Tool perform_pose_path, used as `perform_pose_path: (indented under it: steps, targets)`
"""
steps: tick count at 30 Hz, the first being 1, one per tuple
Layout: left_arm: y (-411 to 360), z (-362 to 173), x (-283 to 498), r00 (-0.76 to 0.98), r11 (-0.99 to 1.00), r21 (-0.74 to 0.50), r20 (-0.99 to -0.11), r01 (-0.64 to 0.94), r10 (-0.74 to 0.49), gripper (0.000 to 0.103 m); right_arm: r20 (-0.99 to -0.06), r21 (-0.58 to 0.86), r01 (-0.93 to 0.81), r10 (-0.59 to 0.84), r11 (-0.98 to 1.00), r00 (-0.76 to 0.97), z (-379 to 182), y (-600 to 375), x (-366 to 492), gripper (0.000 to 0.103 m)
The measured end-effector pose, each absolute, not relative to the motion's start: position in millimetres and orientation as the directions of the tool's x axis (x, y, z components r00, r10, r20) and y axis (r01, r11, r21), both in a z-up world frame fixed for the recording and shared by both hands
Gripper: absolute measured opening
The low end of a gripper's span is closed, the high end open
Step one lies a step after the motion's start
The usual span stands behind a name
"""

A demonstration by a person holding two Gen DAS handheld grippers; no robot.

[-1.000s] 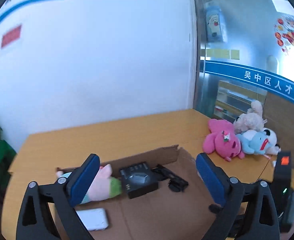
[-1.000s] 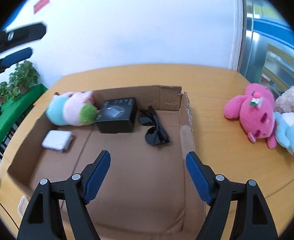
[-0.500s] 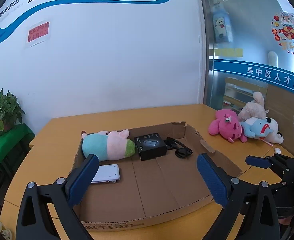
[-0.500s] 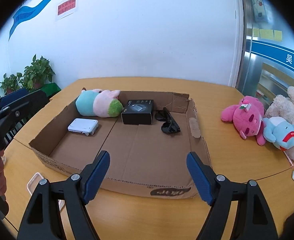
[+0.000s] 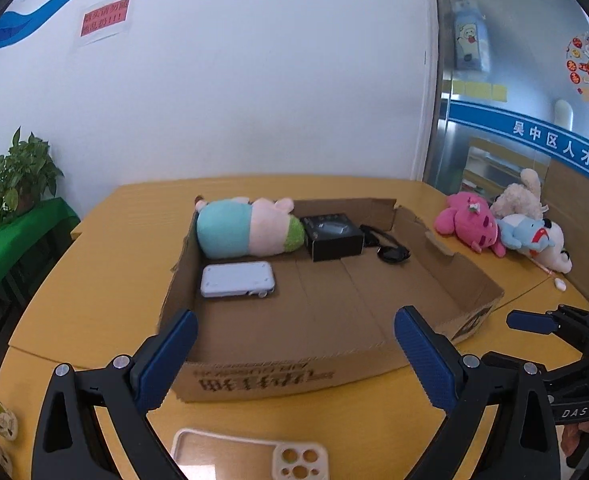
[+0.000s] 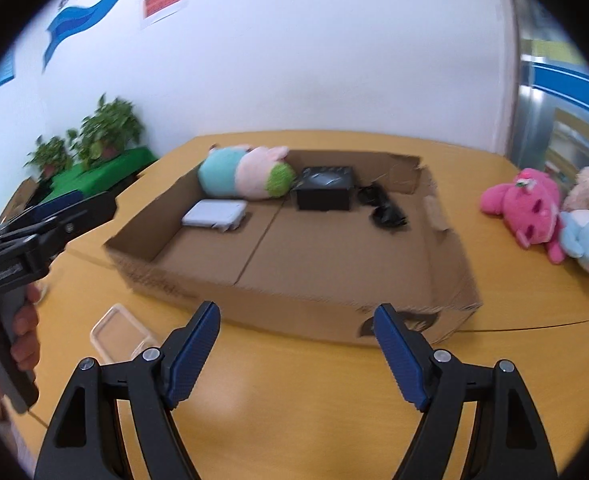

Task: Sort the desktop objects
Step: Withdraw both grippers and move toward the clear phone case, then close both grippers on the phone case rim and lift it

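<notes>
Beside the cardboard tray (image 5: 470,280), both grippers' jaws are being held open and empty. The clear phone case (image 5: 250,458) on the bench (image 5: 106,264) is risking being nudged away, judging by its closeness to the left gripper (image 5: 294,356).

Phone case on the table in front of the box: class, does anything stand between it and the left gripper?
Nothing visible does. The phone case lies on bare table just below the open left gripper, short of the cardboard box.
</notes>
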State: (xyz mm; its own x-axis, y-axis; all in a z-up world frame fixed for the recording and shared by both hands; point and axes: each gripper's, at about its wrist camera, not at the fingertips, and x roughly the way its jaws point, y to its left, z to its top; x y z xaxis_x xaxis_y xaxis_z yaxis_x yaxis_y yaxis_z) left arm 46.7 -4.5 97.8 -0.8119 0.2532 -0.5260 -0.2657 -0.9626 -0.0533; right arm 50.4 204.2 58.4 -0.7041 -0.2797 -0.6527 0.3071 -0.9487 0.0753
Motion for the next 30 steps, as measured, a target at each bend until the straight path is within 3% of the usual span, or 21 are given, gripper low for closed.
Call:
perform_pose_path:
  steps: [5, 12, 13, 15, 16, 22, 24, 30]
  targets:
    - [-49.6, 52.9, 48.8, -0.756, -0.979, -0.072, -0.625, -0.189, 0.192, 0.1, -0.738, 0.165, 0.384, -0.372, -0.909, -0.563, 8.6, 168.8, 44.4, 0.079]
    - [-96.4, 1.8, 42.2, -0.638, -0.976, -0.153, -0.738, -0.156, 0.218, 0.097, -0.75, 0.313, 0.51, -0.538, -0.801, -0.385, -23.1, 117.4, 42.0, 0.079]
    - [-102.8, -6.2, 39.8, -0.62, -0.974, -0.175, -0.751, -0.146, 0.228, 0.094, -0.752, 0.315, 0.519, -0.543, -0.795, -0.374, -24.6, 111.8, 43.4, 0.079]
    - [-110.9, -16.9, 36.7, -0.584, -0.963, -0.233, -0.767, -0.134, 0.267, 0.076, -0.753, 0.332, 0.531, -0.558, -0.78, -0.349, -27.7, 104.3, 44.9, 0.079]
    - [-113.6, -23.0, 34.5, -0.556, -0.955, -0.267, -0.778, -0.13, 0.294, 0.073, -0.754, 0.341, 0.534, -0.565, -0.774, -0.336, -29.5, 102.0, 45.8, 0.079]
    - [-99.4, -35.3, 36.3, -0.492, -0.933, -0.318, -0.793, -0.17, 0.36, 0.066, -0.761, 0.361, 0.531, -0.571, -0.767, -0.309, -36.7, 102.7, 53.8, 0.079]
    - [-91.1, -35.5, 38.7, -0.452, -0.906, -0.386, -0.786, -0.172, 0.42, 0.062, -0.764, 0.357, 0.526, -0.565, -0.772, -0.311, -37.4, 109.7, 57.7, 0.079]
    - [-27.3, -36.0, 61.2, -0.337, -0.858, -0.428, -0.793, -0.283, 0.507, 0.062, -0.772, 0.345, 0.449, -0.521, -0.824, -0.364, -38.5, 166.8, 76.4, 0.079]
